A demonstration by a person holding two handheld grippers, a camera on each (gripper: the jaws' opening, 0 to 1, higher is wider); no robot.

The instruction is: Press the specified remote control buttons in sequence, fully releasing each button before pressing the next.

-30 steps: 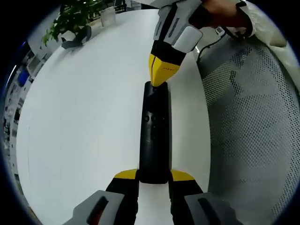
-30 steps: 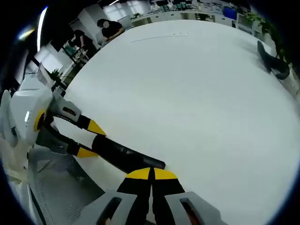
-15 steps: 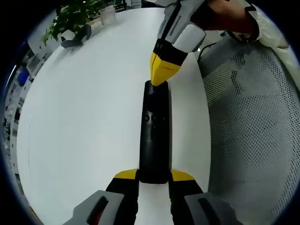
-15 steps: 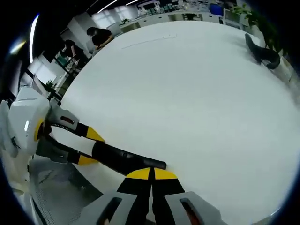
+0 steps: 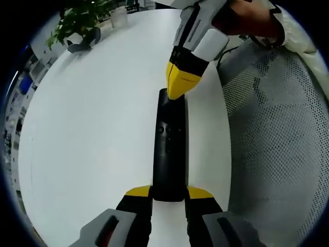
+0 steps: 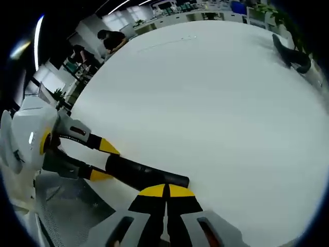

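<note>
Remote control (image 5: pixel 169 149): black, slim, lying flat on the white bench (image 5: pixel 92 134), close to the bench's right edge in the left gripper view. Small round buttons show on its upper face about midway along.

Left gripper (image 5: pixel 169 194): yellow-tipped jaws set narrowly, one on each side of the remote's near end, clasping it. In the right gripper view it (image 6: pixel 105 161) comes in from the left, holding the remote (image 6: pixel 144 175) at that end.

Right gripper (image 6: pixel 165 191): yellow tips pressed together, no gap between them, poised at the remote's other end. In the left gripper view it (image 5: pixel 177 86) reaches in from the far side, its closed point touching the remote's far end.

Surroundings: potted plant (image 5: pixel 79 20) at the far left of the bench; grey mesh chair (image 5: pixel 277 139) to the right; people (image 6: pixel 110 38) beyond the bench.
</note>
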